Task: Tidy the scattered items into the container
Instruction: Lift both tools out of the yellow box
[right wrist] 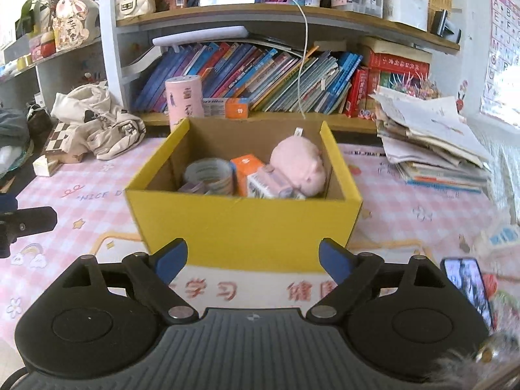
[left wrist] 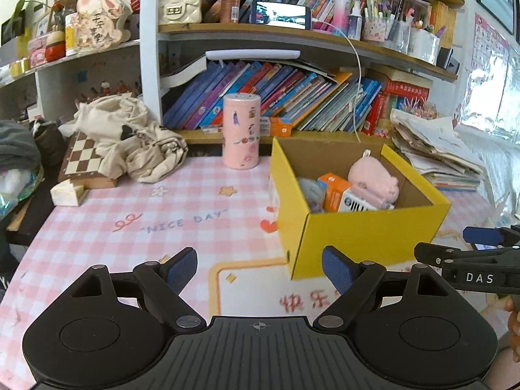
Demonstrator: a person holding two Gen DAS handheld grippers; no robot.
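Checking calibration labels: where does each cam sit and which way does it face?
Left wrist: on the left gripper, jaws open and empty, low over the pink checked mat, facing the bookshelf; yellow cardboard box ahead-right; right gripper at right edge.
Right wrist: on the right gripper, open, empty, squarely facing the box.
Shared: box, pink plush toy, pink cylindrical tin.

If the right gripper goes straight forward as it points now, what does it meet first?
Probably the near wall of the yellow box, directly ahead of the open, empty right gripper; how far off is unclear.
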